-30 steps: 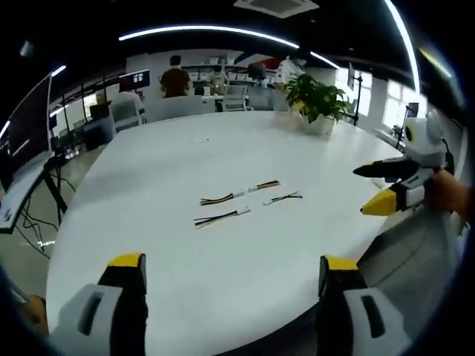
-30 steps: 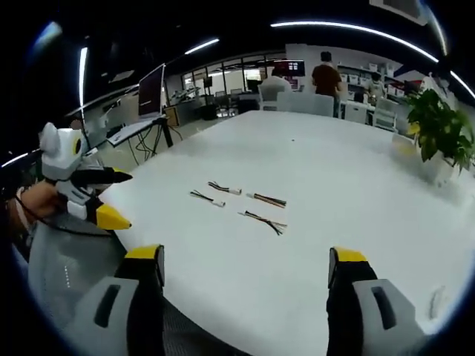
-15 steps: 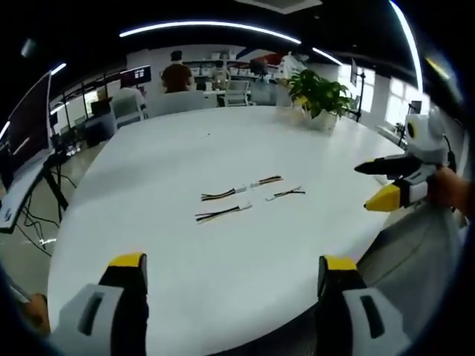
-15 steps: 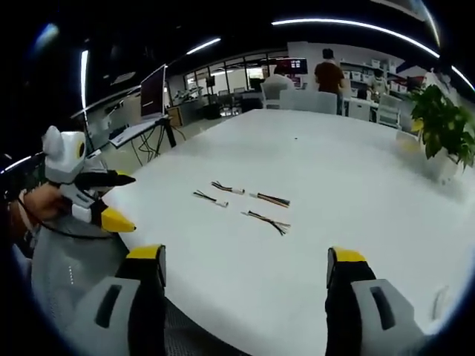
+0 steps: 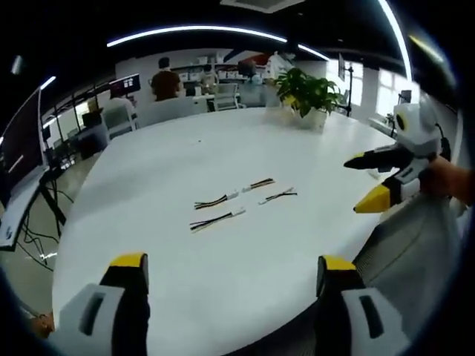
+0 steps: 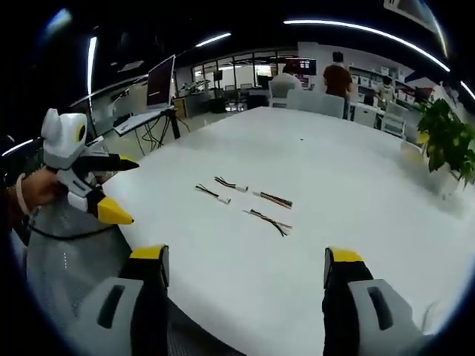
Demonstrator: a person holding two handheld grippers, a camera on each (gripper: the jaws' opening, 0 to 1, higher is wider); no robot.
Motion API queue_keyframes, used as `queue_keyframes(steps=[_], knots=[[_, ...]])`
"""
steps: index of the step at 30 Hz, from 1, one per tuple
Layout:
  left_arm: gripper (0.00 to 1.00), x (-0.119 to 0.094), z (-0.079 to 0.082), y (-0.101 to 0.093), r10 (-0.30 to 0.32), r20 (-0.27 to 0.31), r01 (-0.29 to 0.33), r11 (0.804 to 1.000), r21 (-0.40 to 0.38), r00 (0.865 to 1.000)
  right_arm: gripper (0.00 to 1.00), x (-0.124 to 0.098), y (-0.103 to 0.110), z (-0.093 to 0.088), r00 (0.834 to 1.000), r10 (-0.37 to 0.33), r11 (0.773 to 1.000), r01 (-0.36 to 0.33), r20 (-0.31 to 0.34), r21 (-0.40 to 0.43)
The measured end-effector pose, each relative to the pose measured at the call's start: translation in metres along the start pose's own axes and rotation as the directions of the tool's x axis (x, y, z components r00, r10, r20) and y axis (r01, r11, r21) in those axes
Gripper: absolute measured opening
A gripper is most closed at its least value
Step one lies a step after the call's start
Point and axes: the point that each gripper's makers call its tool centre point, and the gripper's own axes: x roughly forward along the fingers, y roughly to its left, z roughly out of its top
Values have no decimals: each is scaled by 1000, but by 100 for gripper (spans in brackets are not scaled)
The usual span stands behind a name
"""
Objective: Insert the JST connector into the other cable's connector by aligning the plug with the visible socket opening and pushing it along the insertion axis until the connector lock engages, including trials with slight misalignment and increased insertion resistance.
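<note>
Compared with the earlier left gripper view, the cables are now seen a little lower and more to the left, and the right gripper [image 5: 369, 180] at 3 o'clock sits slightly further in; as the whole picture has shifted, this is judged to be a move of the camera, not of the cables.

In the left gripper view, the left gripper [image 5: 231, 268] is held with its jaws wide apart and nothing between them, above the near edge of the white table [image 5: 163, 156]. Four short cables are counted, lying near the middle of the table, toward 12 o'clock from the jaws: cable one [image 5: 215, 201], cable two [image 5: 260, 183], cable three [image 5: 217, 219] and cable four [image 5: 278, 196]. Each seems to end in a small white connector, but plug and socket cannot be told apart. The right gripper's two beaks are spread, with nothing held.

In the right gripper view, the right gripper's own jaws are also spread and empty, at 6 o'clock. The same four cables [image 6: 249, 200] are counted toward 12 o'clock, well apart from the jaws. The left gripper is seen at 9 o'clock, open too.

No cable is picked up yet, so the task is judged not begun: grasping, aligning and pushing are all left. One potted plant [image 5: 307, 91] stands at the far edge.
</note>
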Motion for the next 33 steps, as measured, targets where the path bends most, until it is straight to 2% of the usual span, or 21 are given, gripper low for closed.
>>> queue_keyframes(steps=[5, 8, 10, 13, 16, 20, 24, 27, 30, 33], knots=[[91, 1, 9, 7, 3, 21, -3, 1000, 4, 1000, 81, 3, -11, 9, 1000, -6, 1000, 6, 22, 3], [90, 4, 18, 13, 0, 48, 1, 1000, -16, 999, 80, 4, -21, 22, 998, -2, 1000, 1, 55, 7], [91, 7, 25, 16, -16, 65, 19, 998, -56, 998, 78, 7, -23, 33, 995, 40, 996, -48, 94, 81], [90, 12, 34, 23, -26, 88, 33, 997, -70, 996, 75, 8, -29, 47, 989, 57, 988, -76, 139, 133], [90, 15, 40, 34, -7, 86, 9, 1000, -29, 996, 74, 8, -36, 55, 987, 53, 990, -73, 151, 124], [90, 18, 48, 43, -4, 99, 6, 1000, -13, 995, 73, 10, -43, 66, 986, 62, 994, -75, 155, 82], [90, 22, 58, 54, 9, 95, -15, 998, 62, 995, 70, 16, -53, 77, 985, 78, 995, -86, 157, 49], [90, 23, 76, 61, -1, 140, -8, 998, 65, 990, 66, 19, -58, 86, 982, 88, 995, -93, 165, 23], [89, 27, 92, 67, -5, 167, -9, 997, 81, 986, 63, 24, -63, 98, 977, 102, 994, -96, 186, -43], [89, 32, 105, 70, -15, 180, -4, 994, 105, 984, 54, 27, -64, 107, 969, 127, 991, -116, 210, -66]])
